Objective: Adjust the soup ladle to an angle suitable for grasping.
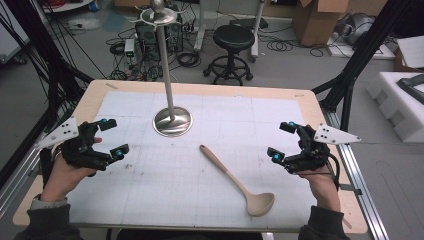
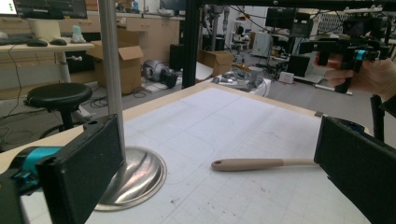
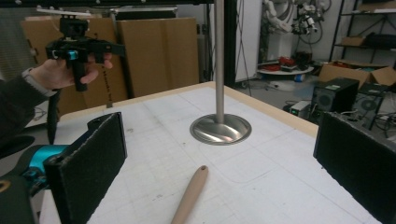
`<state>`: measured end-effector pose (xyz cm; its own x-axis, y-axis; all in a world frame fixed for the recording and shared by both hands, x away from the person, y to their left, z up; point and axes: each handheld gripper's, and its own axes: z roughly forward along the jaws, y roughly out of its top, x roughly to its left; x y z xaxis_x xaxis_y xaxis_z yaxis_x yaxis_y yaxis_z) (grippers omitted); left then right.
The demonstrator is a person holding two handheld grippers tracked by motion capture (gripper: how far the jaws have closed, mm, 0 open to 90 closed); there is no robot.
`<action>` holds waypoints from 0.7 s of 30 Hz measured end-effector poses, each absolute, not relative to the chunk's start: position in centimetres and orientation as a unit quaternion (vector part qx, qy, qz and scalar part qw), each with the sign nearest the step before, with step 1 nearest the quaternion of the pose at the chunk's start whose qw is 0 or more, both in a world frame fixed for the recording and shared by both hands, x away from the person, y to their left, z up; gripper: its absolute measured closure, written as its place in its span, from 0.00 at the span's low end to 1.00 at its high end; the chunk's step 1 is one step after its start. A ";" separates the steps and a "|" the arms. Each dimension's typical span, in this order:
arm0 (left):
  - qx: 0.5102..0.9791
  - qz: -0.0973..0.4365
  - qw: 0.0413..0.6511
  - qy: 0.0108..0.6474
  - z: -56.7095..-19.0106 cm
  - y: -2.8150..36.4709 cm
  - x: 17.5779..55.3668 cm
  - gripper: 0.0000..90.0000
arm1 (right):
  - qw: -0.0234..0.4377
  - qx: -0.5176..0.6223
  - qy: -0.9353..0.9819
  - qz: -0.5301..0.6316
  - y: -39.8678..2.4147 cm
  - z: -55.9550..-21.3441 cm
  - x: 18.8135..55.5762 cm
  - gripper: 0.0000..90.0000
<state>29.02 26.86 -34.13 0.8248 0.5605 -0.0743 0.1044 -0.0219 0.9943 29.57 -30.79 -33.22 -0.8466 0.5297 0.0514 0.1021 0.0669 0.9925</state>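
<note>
Left gripper: the left gripper (image 1: 111,136) is held above the table's left side, jaws spread wide with nothing between them.
Right gripper: the right gripper (image 1: 281,140) hovers over the right side, likewise released, its pads apart and bare.
Ladle: the ladle (image 1: 236,181) lies flat on the white gridded mat (image 1: 150,175) between the two grippers, nearer the right one; its handle tip points toward the stand, its bowl faces the person's edge of the table.
Bowl contents: the ladle's bowl is empty as far as the high view shows.
Stand: a metal stand (image 1: 172,121) with a round dished base and a tall upright pole sits at mid-table, well apart from both grippers and near the ladle's handle tip.
Left gripper view: here the ladle (image 2: 261,164) shows its handle lying crosswise, the far end hidden behind the right-hand jaw; the stand's base (image 2: 140,175) sits just behind the left-hand jaw.
Right gripper view: the ladle's handle (image 3: 191,196) runs up between the jaws toward the stand (image 3: 219,128); the bowl is out of frame.
Surroundings: a black stool (image 1: 232,45) stands on the floor beyond the table.
</note>
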 end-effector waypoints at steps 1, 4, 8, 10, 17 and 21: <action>0.694 0.173 0.657 0.240 -34.2 26.8 29.0 0.02 | 0.166 0.228 0.712 0.644 -30.7 -33.2 29.5 0.02; 0.695 0.172 0.656 0.238 -34.2 26.8 29.1 0.02 | 0.173 0.242 0.708 0.641 -30.6 -33.3 29.7 0.02; 0.695 0.171 0.655 0.240 -34.2 26.8 29.1 0.02 | 0.182 0.255 0.706 0.635 -30.4 -33.3 29.7 0.02; 0.696 0.170 0.655 0.240 -34.2 26.8 29.1 0.02 | 0.182 0.256 0.708 0.632 -30.2 -33.3 29.7 0.02; 0.697 0.168 0.654 0.242 -34.3 26.8 29.2 0.02 | 0.191 0.250 0.721 0.618 -29.2 -33.2 29.7 0.04; 0.698 0.167 0.653 0.242 -34.3 26.9 29.2 0.02 | 0.189 0.247 0.726 0.613 -29.0 -33.2 29.8 0.22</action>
<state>29.18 26.86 -34.26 0.8267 0.5566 -0.0826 0.1192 -0.0299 0.9924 29.83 -29.03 -33.16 -0.8065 0.5906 0.0290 0.1281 0.1267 0.9836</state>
